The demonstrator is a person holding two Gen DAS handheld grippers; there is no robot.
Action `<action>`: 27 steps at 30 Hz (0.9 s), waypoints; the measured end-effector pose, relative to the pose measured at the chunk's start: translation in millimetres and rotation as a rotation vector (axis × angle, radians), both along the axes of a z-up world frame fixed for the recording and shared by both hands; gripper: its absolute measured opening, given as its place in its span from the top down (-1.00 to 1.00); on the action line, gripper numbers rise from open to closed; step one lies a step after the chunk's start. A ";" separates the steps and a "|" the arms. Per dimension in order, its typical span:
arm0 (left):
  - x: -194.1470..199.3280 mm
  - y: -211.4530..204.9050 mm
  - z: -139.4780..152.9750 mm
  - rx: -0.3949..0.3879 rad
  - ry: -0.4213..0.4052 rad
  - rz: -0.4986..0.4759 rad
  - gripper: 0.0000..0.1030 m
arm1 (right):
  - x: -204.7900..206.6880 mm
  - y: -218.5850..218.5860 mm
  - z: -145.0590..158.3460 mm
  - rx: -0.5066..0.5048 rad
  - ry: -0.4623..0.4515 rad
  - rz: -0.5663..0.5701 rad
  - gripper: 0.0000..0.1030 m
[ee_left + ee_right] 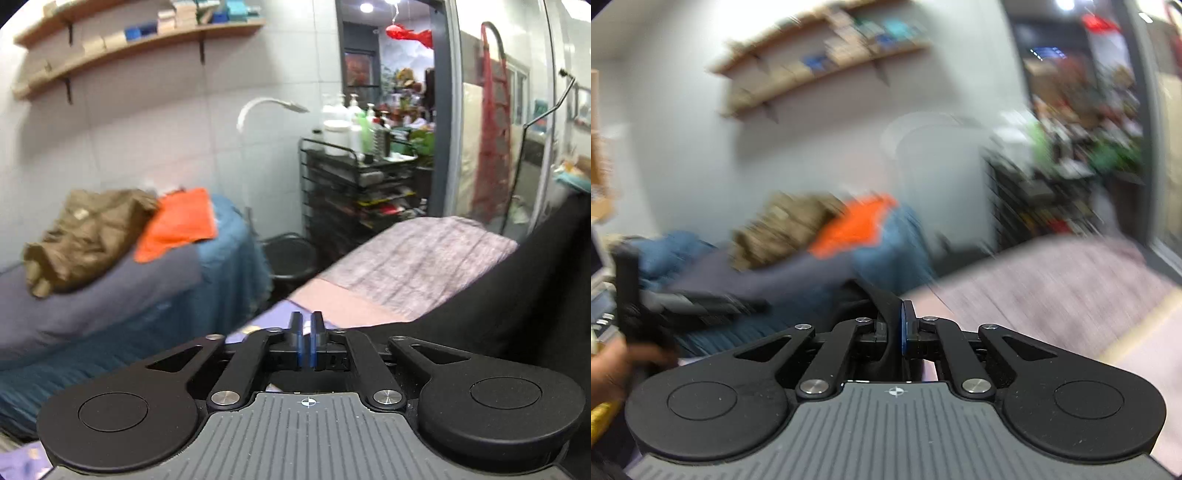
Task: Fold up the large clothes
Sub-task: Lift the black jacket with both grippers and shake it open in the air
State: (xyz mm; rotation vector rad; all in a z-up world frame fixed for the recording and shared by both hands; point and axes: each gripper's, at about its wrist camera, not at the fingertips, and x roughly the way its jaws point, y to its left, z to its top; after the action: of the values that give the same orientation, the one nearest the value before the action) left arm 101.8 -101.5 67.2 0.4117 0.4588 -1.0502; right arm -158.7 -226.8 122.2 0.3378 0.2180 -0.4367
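Left claw (306, 325): blue pads near together, narrow gap showing, nothing between them. Black garment (517, 288): large dark fabric at right of left wrist view, draped over pink-grey bed cover (424, 258). Right claw (895, 325): pads closed on fold of same black garment (875, 295), cloth running between them. Far bed (221, 258), blue cover: brown garment (92, 236) heaped, orange cloth (181, 225) just beside, overlapping. Wall shelves (147, 40) above. Black trolley (351, 192) with bottles. Right view blurred.
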 end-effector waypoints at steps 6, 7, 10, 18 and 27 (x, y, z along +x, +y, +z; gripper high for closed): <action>-18.1 40.0 -7.7 -0.007 0.074 0.064 -1.00 | -16.9 13.7 53.0 -0.079 -0.159 0.129 0.89; -22.4 38.6 -11.9 -0.003 0.087 0.070 -1.00 | -25.9 9.2 56.4 -0.064 -0.178 0.120 0.89; -17.0 29.9 -21.2 0.044 0.094 0.070 -1.00 | -59.9 -11.4 55.0 -0.029 -0.157 0.063 0.89; -33.7 -23.4 -58.6 0.185 0.069 -0.120 -1.00 | -140.7 -81.6 -80.9 0.261 0.255 -0.290 0.89; -72.5 -96.1 -136.5 0.437 -0.047 -0.439 -1.00 | -171.9 -72.3 -179.8 0.490 0.382 -0.515 0.90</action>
State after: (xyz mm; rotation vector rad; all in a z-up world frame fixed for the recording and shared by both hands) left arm 29.2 -197.7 -69.3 0.9554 0.5715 -1.3608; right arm -330.6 -299.2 -57.6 0.7989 0.6218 -0.9623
